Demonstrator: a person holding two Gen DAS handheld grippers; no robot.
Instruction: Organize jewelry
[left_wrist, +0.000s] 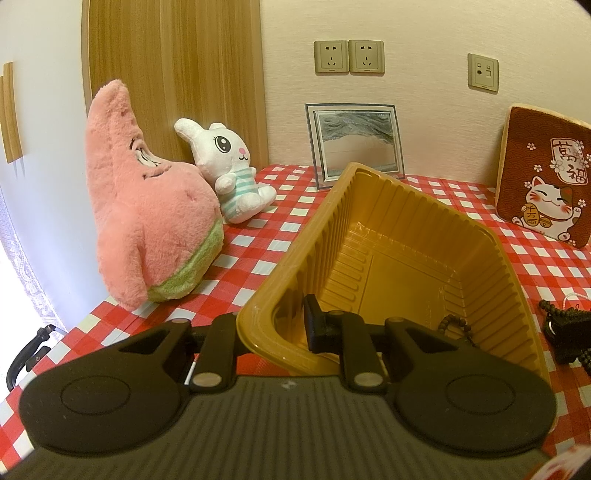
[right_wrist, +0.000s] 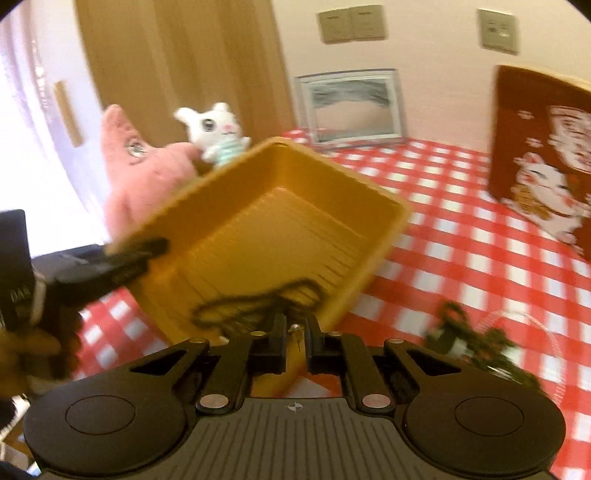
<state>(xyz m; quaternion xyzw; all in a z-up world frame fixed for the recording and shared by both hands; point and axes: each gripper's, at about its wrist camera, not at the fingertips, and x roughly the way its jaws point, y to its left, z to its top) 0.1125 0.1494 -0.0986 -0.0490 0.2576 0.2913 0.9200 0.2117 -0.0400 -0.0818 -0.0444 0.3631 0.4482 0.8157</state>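
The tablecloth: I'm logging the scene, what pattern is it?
The tablecloth is a red-and-white check, clearest in the left wrist view.

The left black two-finger gripper (left_wrist: 275, 332) clamps the near rim of the ribbed yellow plastic tray (left_wrist: 388, 236), tilting it. The right black two-finger gripper (right_wrist: 295, 347), beside that tray's near edge, has fingers nearly together.

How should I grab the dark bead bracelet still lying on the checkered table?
I'd pinch one strand of the dark bead bracelet from straight above, near its white cord. It lies flat in a loose heap on the tablecloth, just right of the yellow tray, so no side gives a way under. The right gripper is nearer, since the left gripper holds the tray's rim.
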